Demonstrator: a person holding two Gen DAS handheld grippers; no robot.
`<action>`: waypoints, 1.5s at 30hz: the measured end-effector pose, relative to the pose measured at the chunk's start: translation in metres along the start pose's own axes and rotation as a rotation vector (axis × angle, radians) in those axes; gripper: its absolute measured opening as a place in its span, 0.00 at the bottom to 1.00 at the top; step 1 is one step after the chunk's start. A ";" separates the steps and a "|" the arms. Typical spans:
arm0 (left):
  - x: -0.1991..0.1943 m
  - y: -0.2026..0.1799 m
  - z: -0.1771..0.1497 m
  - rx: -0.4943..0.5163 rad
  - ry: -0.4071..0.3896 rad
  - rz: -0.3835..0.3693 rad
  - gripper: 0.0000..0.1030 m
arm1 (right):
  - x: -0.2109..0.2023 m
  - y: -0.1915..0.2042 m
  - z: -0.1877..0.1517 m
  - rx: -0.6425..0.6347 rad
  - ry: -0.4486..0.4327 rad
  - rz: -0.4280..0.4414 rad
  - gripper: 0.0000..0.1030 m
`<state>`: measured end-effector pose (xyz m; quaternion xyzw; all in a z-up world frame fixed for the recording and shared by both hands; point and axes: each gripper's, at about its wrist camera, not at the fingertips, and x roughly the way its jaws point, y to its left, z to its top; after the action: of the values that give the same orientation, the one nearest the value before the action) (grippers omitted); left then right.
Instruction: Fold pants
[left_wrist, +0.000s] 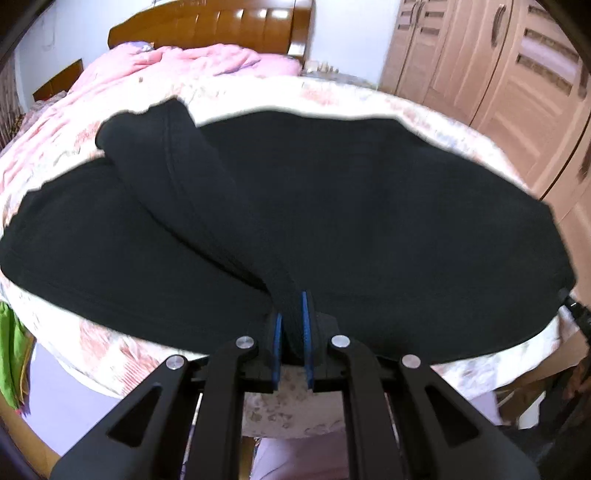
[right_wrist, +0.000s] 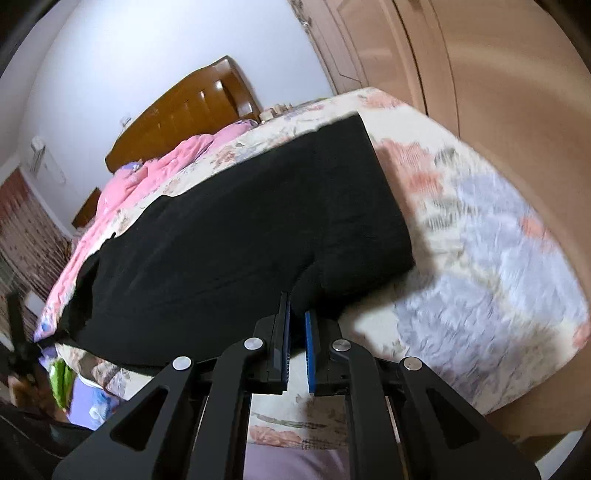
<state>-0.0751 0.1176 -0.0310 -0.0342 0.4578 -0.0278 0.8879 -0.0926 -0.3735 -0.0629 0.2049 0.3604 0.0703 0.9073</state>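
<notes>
— Where are the pants?
— The black pants lie spread across the flowered bedspread, one leg pulled back over the rest.
— And the grippers?
— The left gripper pinches that leg's fabric; the right gripper is nearly closed on the near edge. Pink quilt, wooden headboard and wardrobe behind.

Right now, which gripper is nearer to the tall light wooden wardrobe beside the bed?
Right. The right gripper grips the black pants at the bed end near the wardrobe; the left gripper holds them further from it.
</notes>
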 end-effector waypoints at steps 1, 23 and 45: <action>-0.001 0.000 0.000 0.010 -0.007 0.006 0.09 | -0.003 0.003 0.002 -0.011 -0.006 -0.005 0.07; 0.007 -0.108 0.032 0.345 -0.117 0.028 0.93 | 0.030 0.063 0.045 -0.327 -0.016 -0.235 0.64; 0.044 -0.077 0.024 0.269 -0.001 -0.065 0.99 | 0.044 0.066 0.060 -0.297 0.030 -0.347 0.81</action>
<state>-0.0317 0.0378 -0.0463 0.0703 0.4482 -0.1175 0.8834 -0.0177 -0.3206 -0.0232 0.0026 0.3895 -0.0316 0.9205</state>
